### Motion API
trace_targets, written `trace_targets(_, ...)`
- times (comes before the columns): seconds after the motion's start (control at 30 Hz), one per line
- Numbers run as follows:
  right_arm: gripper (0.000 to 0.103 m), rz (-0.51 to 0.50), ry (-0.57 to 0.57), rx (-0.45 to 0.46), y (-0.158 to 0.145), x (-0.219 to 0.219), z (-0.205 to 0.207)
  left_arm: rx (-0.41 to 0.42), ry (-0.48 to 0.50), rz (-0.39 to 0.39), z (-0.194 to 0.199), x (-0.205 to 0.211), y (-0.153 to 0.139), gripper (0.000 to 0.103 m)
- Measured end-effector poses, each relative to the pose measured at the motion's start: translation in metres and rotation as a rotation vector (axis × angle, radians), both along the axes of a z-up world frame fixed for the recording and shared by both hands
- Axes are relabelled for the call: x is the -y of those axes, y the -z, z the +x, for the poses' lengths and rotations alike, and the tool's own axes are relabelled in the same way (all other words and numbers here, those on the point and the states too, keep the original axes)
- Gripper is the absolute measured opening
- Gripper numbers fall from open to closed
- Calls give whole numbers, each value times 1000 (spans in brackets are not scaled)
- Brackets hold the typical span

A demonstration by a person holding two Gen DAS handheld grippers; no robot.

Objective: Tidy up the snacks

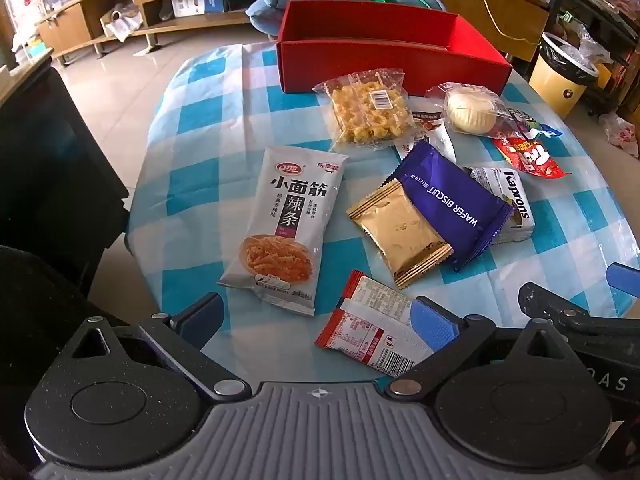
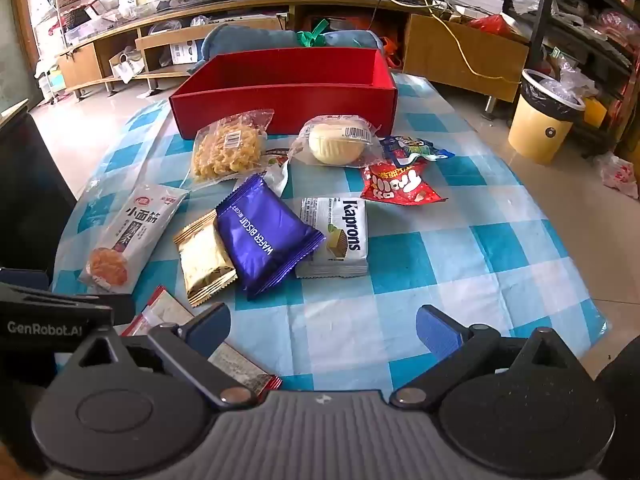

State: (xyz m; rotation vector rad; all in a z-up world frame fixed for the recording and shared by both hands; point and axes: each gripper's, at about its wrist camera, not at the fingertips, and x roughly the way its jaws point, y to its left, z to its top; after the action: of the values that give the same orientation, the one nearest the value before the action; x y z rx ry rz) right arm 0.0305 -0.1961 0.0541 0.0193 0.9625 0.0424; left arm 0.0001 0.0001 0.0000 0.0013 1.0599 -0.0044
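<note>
Several snack packets lie on a blue-checked tablecloth point(image 1: 192, 128) in front of an empty red box point(image 1: 384, 52) point(image 2: 288, 92). Nearest is a red-and-white packet point(image 1: 372, 328) point(image 2: 168, 312), then a white spicy-strip bag point(image 1: 288, 224) point(image 2: 132, 232), a gold packet point(image 1: 400, 232) point(image 2: 204, 256), a purple wafer biscuit point(image 1: 448, 204) point(image 2: 266, 236) and a Kaprons wafer point(image 1: 512, 204) point(image 2: 340, 236). My left gripper point(image 1: 316, 320) is open and empty above the red-and-white packet. My right gripper point(image 2: 324, 328) is open and empty over bare cloth.
Farther back lie a clear bag of yellow snacks point(image 1: 372, 108) point(image 2: 228, 148), a wrapped white bun point(image 1: 472, 112) point(image 2: 336, 144) and a red candy bag point(image 1: 528, 156) point(image 2: 400, 184). A yellow bin point(image 2: 544, 120) stands right of the table. Blue cushions point(image 2: 280, 38) sit behind the box.
</note>
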Motion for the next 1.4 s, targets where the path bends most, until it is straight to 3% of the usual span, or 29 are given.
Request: trace_targets(1.4,97,-10,-16,-20,4,-5,1,-21,3,2,-3,1,10,96)
